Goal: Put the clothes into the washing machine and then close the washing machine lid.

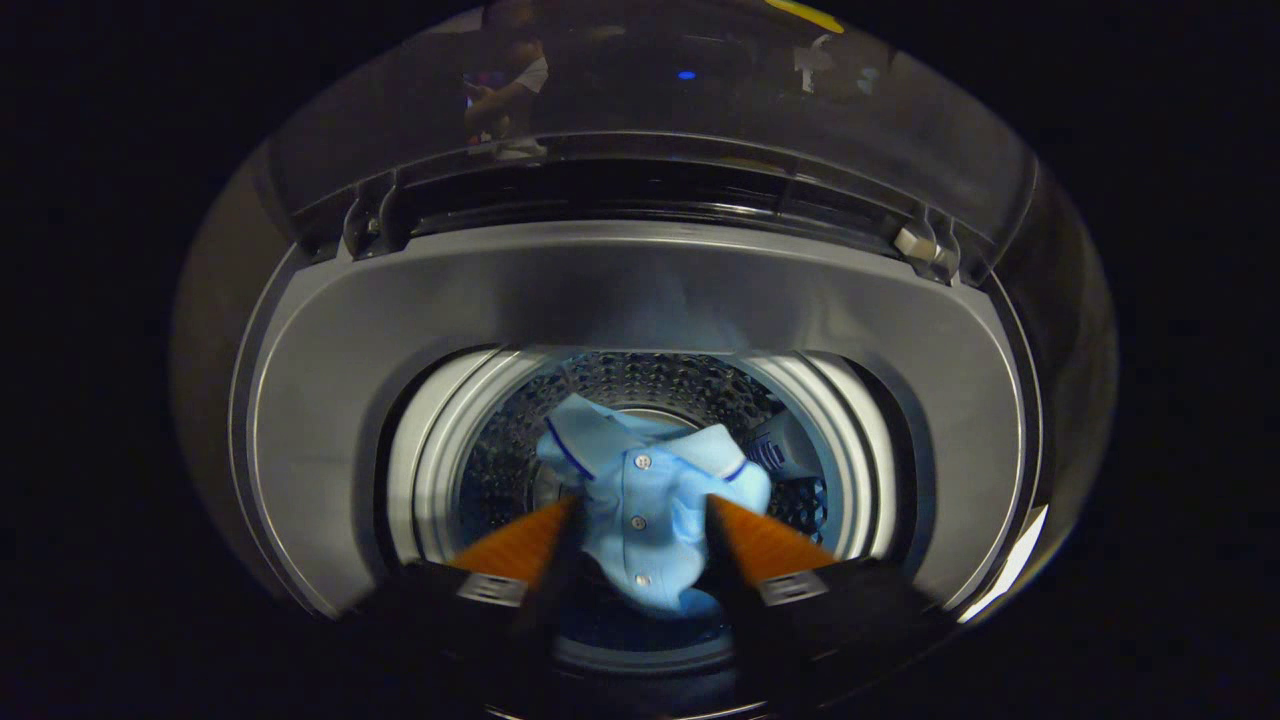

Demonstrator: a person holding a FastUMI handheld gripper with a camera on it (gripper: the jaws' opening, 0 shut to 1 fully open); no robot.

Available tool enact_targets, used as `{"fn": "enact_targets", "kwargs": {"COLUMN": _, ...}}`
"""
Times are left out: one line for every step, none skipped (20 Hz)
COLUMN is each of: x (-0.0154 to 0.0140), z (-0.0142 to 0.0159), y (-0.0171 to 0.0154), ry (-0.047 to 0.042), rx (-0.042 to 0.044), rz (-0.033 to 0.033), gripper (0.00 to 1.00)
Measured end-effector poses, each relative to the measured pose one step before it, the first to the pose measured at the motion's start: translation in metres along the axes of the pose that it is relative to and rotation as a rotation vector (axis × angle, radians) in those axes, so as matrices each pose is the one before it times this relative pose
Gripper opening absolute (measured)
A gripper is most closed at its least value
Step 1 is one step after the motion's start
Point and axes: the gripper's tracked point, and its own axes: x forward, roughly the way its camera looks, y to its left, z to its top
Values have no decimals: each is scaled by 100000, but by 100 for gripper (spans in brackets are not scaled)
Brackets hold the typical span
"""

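- Gripper view looks down into a top-loading washer (330, 400) with its lid (700, 110) raised at the far side.
- The lid is dark and glossy; it reflects a person's arm and a pale sleeve.
- Two hinges hold the lid to the washer's grey top panel, one at each far corner.
- Below the round opening sits the drum (500, 470), its wall perforated and shiny.
- A light blue shirt (640, 510) hangs between the two fingers of the claw (640, 515), over the drum mouth.
- The shirt has a collar edged with a dark line and a row of small buttons down its front.
- Both fingers press on the shirt's sides, so the claw is clenched on it, holding the cloth bunched.
- Beyond the shirt, another pale piece of cloth (775, 450) with dark marks lies inside the drum, against its right wall.
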Motion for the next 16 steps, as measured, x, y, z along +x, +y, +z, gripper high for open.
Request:
{"fn": "enact_targets", "kwargs": {"x": 377, "z": -514, "y": 56, "ry": 423, "rx": 477, "rz": 2052, "gripper": 81}}
{"fn": "enact_targets", "kwargs": {"x": -713, "z": 197, "y": 178, "ry": 397, "rx": 190, "rz": 114, "gripper": 98}}
{"fn": "enact_targets", "kwargs": {"x": 160, "z": -70, "y": -263, "ry": 216, "rx": -67, "rz": -1044, "gripper": 98}}
{"fn": "enact_targets", "kwargs": {"x": 23, "z": -112, "y": -66, "ry": 73, "rx": -186, "rz": -452, "gripper": 99}}
{"fn": "enact_targets", "kwargs": {"x": 6, "z": -2, "y": 36, "ry": 186, "rx": -284, "rz": -30, "gripper": 99}}
{"fn": "enact_targets", "kwargs": {"x": 53, "z": -78, "y": 105, "ry": 170, "rx": -440, "rz": 377, "gripper": 99}}
{"fn": "enact_targets", "kwargs": {"x": 10, "z": -40, "y": -15, "ry": 367, "rx": -308, "rz": 44, "gripper": 99}}
{"fn": "enact_targets", "kwargs": {"x": 27, "z": -73, "y": 32, "ry": 250, "rx": -104, "rz": 209, "gripper": 99}}
{"fn": "enact_targets", "kwargs": {"x": -77, "z": 46, "y": 17, "ry": -360, "rx": 200, "rz": 239, "gripper": 99}}
{"fn": "enact_targets", "kwargs": {"x": 42, "z": 15, "y": -148, "ry": -60, "rx": 718, "rz": -201, "gripper": 99}}
{"fn": "enact_targets", "kwargs": {"x": -91, "z": 78, "y": -101, "ry": -304, "rx": 801, "rz": -325, "gripper": 99}}
{"fn": "enact_targets", "kwargs": {"x": -143, "z": 97, "y": -139, "ry": -728, "rx": 631, "rz": -421, "gripper": 99}}
{"fn": "enact_targets", "kwargs": {"x": -257, "z": -22, "y": 36, "ry": -269, "rx": 139, "rz": 379, "gripper": 99}}
{"fn": "enact_targets", "kwargs": {"x": -498, "z": 39, "y": -347, "ry": -613, "rx": -1432, "rz": -475, "gripper": 99}}
{"fn": "enact_targets", "kwargs": {"x": -643, "z": 435, "y": -178, "ry": -2249, "rx": -318, "rz": 390, "gripper": 99}}
{"fn": "enact_targets", "kwargs": {"x": -507, "z": 342, "y": 87, "ry": -2227, "rx": 807, "rz": 805, "gripper": 99}}
